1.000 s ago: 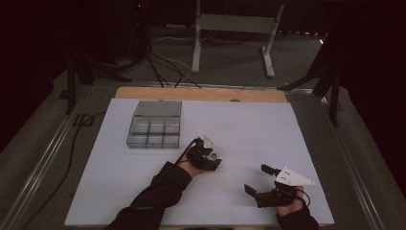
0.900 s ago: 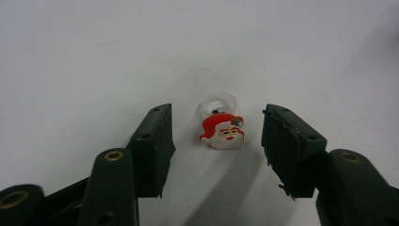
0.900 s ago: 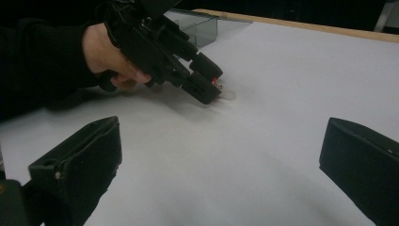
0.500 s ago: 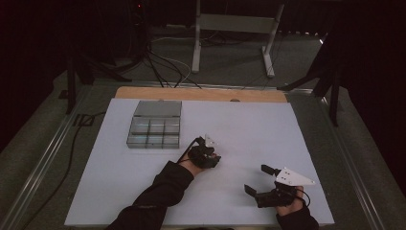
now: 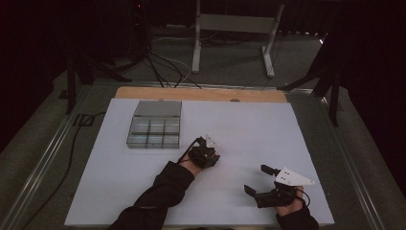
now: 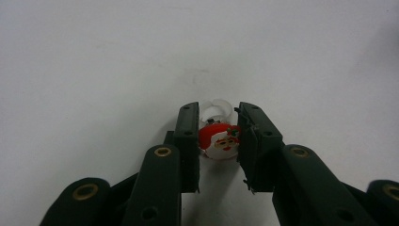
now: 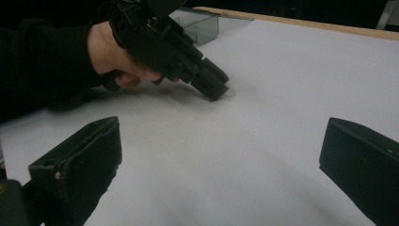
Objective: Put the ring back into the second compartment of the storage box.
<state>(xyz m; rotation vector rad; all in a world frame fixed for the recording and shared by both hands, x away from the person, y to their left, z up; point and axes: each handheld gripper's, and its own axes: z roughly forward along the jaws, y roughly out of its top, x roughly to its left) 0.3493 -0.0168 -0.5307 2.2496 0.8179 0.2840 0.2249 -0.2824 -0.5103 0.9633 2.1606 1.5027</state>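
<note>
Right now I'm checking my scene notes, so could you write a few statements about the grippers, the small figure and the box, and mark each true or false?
1. The left gripper has a small Santa-face figure between its jaws. True; the jaws have just been closing onto it.
2. The right gripper is clamped on a second figure. False: its jaws stand wide apart with nothing between them.
3. The clear compartment box sits on the white table beyond the left gripper. True.
4. The Santa-face figure lies inside a compartment of the box. False: it is at the table surface, apart from the box.
5. The right gripper rests on the box. False: it is near the table's front edge.
</note>
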